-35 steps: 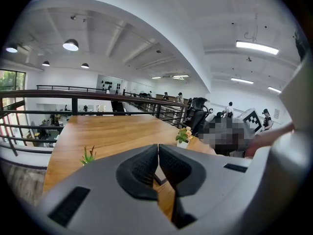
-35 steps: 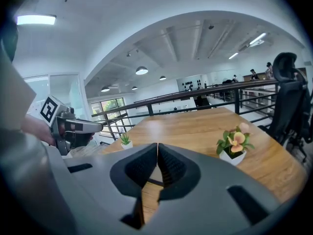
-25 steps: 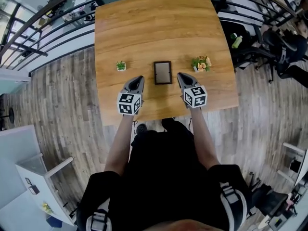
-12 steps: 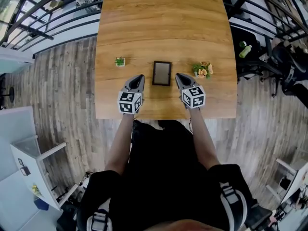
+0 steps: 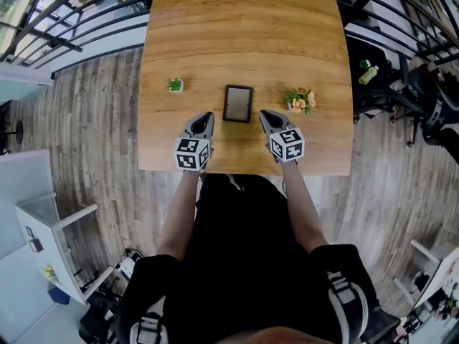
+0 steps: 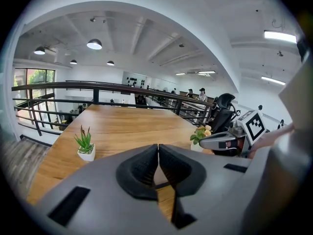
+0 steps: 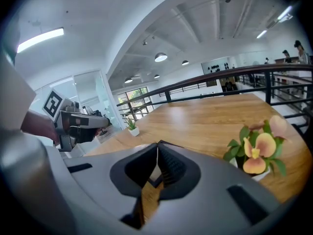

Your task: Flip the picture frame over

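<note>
Left gripper [image 5: 206,115] and right gripper [image 5: 264,113] both sit clenched on nothing, jaws pressed together in each gripper view, tips low over the near part of the wooden table [image 5: 244,34]. The picture frame [image 5: 237,104] lies flat on the table, long sides running away from the person, just ahead of the two tips and between them, touched by neither. Its border is dark around a paler panel; which face is up I cannot tell from here.

My reading is that the flip has not begun and the step in hand is the approach. To do it well, one gripper should spread its jaws before it gets to the frame, then take one long edge. A flat frame gives little to bite on, so the other gripper could steady the opposite edge (or tip it up a little) while the first gets a jaw underneath. Then raise that side, turn the frame about the resting edge and lay it down softly rather than drop it. The small green plant pot [image 5: 175,85] on the left and the flower pot [image 5: 300,100] on the right stand apart from the frame, yet a wide swing could catch either.

No brand, label or legible writing shows; the marker cubes [image 5: 191,153] carry only black-and-white square patterns
</note>
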`<state>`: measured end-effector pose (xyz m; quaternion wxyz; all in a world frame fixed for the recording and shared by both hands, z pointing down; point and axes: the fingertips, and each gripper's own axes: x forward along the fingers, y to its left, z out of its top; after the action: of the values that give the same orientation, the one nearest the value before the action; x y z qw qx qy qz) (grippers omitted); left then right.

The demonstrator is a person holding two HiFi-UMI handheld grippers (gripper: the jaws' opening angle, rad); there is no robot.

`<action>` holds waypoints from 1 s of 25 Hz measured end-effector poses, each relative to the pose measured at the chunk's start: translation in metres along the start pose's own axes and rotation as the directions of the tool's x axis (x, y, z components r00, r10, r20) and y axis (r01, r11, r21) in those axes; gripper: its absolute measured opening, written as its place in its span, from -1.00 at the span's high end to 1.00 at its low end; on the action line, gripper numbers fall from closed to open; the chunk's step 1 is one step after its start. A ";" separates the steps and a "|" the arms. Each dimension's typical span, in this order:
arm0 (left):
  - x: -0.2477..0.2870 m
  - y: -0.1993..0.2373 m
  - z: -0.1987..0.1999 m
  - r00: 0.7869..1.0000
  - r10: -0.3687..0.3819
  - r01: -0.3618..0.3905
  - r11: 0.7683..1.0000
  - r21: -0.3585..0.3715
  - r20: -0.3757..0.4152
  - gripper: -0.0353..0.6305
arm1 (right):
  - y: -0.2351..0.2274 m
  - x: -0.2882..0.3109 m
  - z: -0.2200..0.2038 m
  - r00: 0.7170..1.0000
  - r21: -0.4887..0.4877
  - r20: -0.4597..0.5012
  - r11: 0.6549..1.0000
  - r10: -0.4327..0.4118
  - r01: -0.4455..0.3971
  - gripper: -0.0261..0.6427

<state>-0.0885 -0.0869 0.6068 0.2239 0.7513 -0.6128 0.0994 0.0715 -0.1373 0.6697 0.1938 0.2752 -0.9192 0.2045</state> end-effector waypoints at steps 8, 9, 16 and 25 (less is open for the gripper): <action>-0.004 -0.005 -0.008 1.000 -0.001 0.001 1.000 -0.013 0.000 0.82 | 0.009 -0.007 -0.010 1.000 0.011 0.004 1.000 0.021 -0.021 0.78; -0.003 -0.006 -0.009 1.000 -0.006 0.006 1.000 -0.016 -0.005 0.82 | 0.009 -0.009 -0.013 1.000 0.014 -0.001 1.000 0.022 -0.022 0.75; 0.007 -0.006 -0.021 0.999 -0.025 0.024 0.999 -0.021 -0.038 0.81 | 0.008 -0.009 -0.027 1.000 0.042 -0.026 0.999 0.010 -0.009 0.69; 0.028 -0.002 -0.040 0.995 -0.031 0.027 0.998 -0.051 -0.092 0.60 | 0.003 -0.004 -0.043 0.998 0.056 -0.068 0.998 0.007 -0.003 0.59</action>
<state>-0.0753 -0.0923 0.6538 0.2721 0.7489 -0.5930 0.1158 0.0834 -0.1127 0.7036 0.2166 0.2712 -0.9067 0.2398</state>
